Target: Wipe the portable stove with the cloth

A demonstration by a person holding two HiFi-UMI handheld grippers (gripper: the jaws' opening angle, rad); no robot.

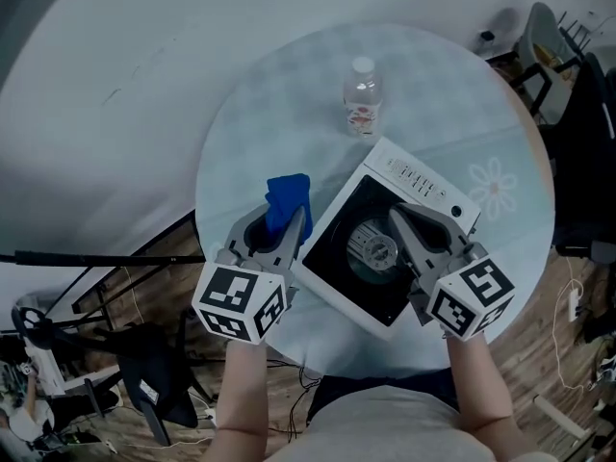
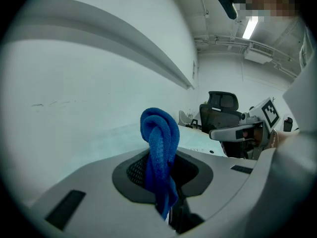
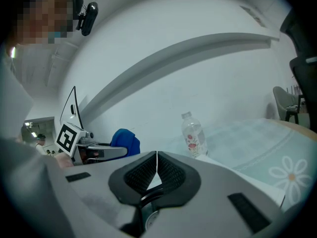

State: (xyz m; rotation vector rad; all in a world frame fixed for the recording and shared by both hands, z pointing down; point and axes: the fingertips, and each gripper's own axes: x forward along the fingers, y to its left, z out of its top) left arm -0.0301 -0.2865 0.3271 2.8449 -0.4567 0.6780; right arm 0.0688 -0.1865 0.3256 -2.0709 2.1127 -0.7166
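The left gripper (image 1: pixel 285 224) clamps the blue cloth (image 2: pixel 159 133), bunched above its jaws and ready for wiping, just beside the portable stove (image 1: pixel 339 258). The right gripper (image 1: pixel 402 218), closed and empty, hovers over the stove, probably to steady it. A water bottle (image 1: pixel 362 96) stands beyond.

The cloth (image 1: pixel 288 203) is bright blue with a looped terry texture. The stove (image 1: pixel 339 234) has a white body, a black top and a silver-grey burner (image 1: pixel 373 249). The table (image 1: pixel 269 114) is pale blue-green in a faint check, printed with a white daisy (image 1: pixel 493 183). The bottle (image 1: pixel 362 96) is clear, with a white cap and a red-flowered label. The left gripper (image 1: pixel 289 218) and right gripper (image 1: pixel 397 213) are grey with black ribbed pads and black-and-white square markers (image 1: pixel 239 301). The floor (image 1: pixel 539 354) is brown wood.
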